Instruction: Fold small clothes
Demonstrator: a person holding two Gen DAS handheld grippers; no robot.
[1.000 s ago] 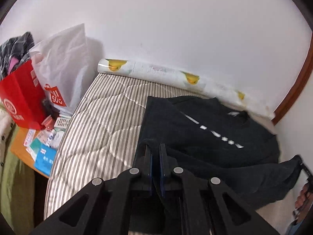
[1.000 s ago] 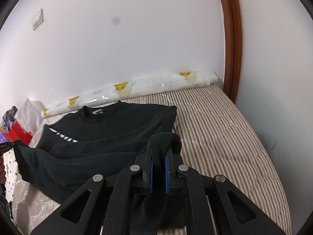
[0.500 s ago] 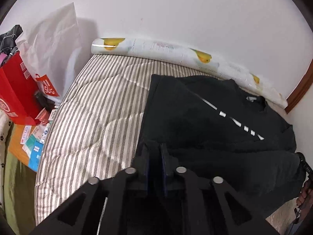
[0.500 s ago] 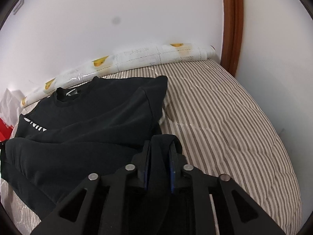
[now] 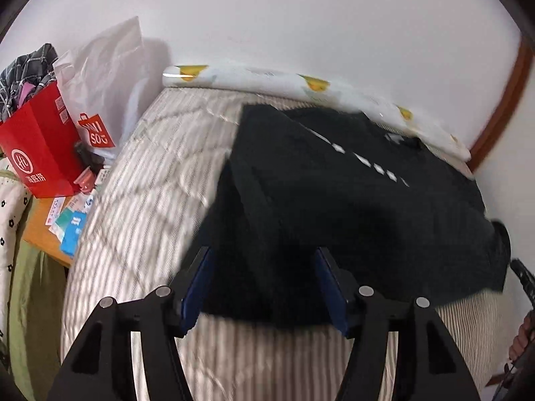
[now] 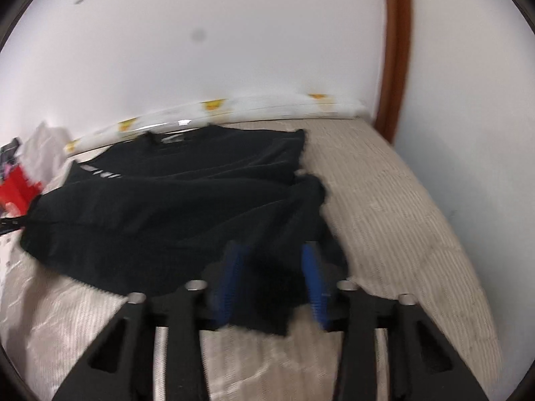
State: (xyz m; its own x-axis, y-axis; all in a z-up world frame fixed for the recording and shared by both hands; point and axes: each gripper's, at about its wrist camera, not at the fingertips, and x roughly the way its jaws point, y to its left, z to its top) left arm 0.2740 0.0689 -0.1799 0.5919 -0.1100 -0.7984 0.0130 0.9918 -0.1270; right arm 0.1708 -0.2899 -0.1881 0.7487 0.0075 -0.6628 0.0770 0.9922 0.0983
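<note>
Both claws are letting go as I watch. On the left wrist view, my left gripper (image 5: 264, 284) fills the bottom of the frame with its jaws opening, the blue pads (image 5: 197, 287) standing clear on either side of the black shirt (image 5: 351, 200). The cloth's near hem lies between them on the striped mattress (image 5: 150, 200), but neither pad presses on it, so I call that claw released. The shirt spreads from centre frame up toward the right, a row of white marks running diagonally across it, its far edge just beside the patterned roll (image 5: 301, 83) that lies along the wall.

On the right wrist view, my right gripper (image 6: 272, 280) sits bottom centre, its jaws also opening. A loose fold of the shirt (image 6: 174, 207) drapes down between the blue pads (image 6: 230, 280) (this view is smeared with motion blur, so edges are soft), and as far as I can see the pads stand off the cloth rather than pinching it. The garment lies across the left and middle of this frame, collar toward the roll at the back, with bare mattress (image 6: 401, 217) to its right and a brown wooden trim (image 6: 396, 50) running up the upper right.

At the left edge of the left wrist view I see a red paper bag (image 5: 36, 153), a white plastic bag (image 5: 107, 77) and some small packets (image 5: 72, 224) on a wooden surface. A hand (image 5: 521, 337) shows at the lower right edge there.
</note>
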